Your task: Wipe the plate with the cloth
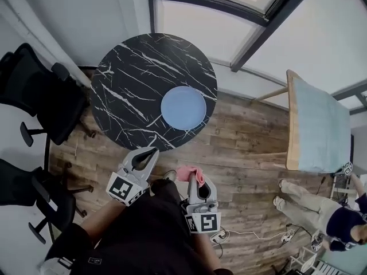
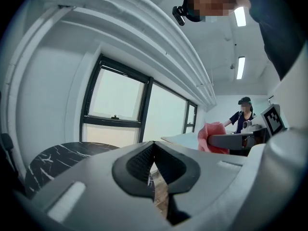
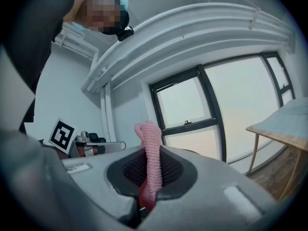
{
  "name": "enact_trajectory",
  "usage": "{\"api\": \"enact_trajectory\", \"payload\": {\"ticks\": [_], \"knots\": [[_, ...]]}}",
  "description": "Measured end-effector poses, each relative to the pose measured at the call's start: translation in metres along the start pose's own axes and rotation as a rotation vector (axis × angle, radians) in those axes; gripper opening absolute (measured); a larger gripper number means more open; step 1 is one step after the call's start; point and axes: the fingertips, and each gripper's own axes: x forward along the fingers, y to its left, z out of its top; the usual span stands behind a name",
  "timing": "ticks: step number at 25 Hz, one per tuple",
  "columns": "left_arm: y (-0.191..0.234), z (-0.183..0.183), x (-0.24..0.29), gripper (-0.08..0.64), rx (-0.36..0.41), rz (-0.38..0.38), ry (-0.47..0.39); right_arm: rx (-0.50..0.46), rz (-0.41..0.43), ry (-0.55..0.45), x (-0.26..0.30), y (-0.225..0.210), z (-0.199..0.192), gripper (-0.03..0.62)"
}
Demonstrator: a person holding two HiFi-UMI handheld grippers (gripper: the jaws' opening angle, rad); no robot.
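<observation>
Right claw (image 1: 196,183) pinches the pink cloth (image 1: 189,173); left claw (image 1: 150,152) is closed, empty. Unbraced, the far plate (image 1: 183,108) could slide under wiping.

I see my left tongs (image 2: 154,147) closed, pad against pad; the black marble worktop (image 2: 57,160) lies lower left, the pink cloth (image 2: 211,136) off right.

I see the pale blue round plate (image 1: 183,108) lying flat near the black marbled table's (image 1: 132,85) edge, well apart from the pink knitted cloth (image 3: 149,146), bunched upright, pinched in my right hand-held gripper (image 3: 153,174).
</observation>
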Motion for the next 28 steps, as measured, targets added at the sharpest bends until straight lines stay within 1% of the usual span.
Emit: {"api": "enact_trajectory", "payload": {"ticks": [4, 7, 10, 14, 20, 22, 25, 28], "knots": [[-0.004, -0.002, 0.003, 0.003, 0.003, 0.031, 0.004, 0.01, 0.023, 0.011, -0.001, -0.01, -0.002, 0.009], [-0.002, -0.007, 0.007, 0.002, -0.007, 0.041, 0.02, 0.019, 0.029, 0.017, 0.002, -0.014, -0.004, 0.011], [0.001, -0.013, 0.014, 0.002, -0.017, 0.028, 0.029, 0.014, 0.024, 0.019, 0.008, -0.016, -0.004, 0.011], [0.01, -0.014, 0.03, 0.003, -0.013, 0.006, 0.033, 0.006, 0.005, 0.025, 0.02, -0.023, -0.007, 0.009], [0.042, -0.03, 0.062, 0.002, -0.033, 0.003, 0.062, -0.012, 0.002, 0.04, 0.051, -0.03, -0.011, 0.009], [0.057, -0.042, 0.074, 0.003, -0.043, 0.005, 0.109, -0.015, -0.006, 0.045, 0.065, -0.032, -0.012, 0.009], [0.08, -0.08, 0.089, 0.003, -0.074, 0.004, 0.228, -0.008, -0.028, 0.065, 0.083, -0.039, -0.018, 0.011], [0.103, -0.115, 0.106, 0.035, -0.121, 0.017, 0.324, -0.003, -0.044, 0.091, 0.102, -0.049, -0.025, 0.011]]}}
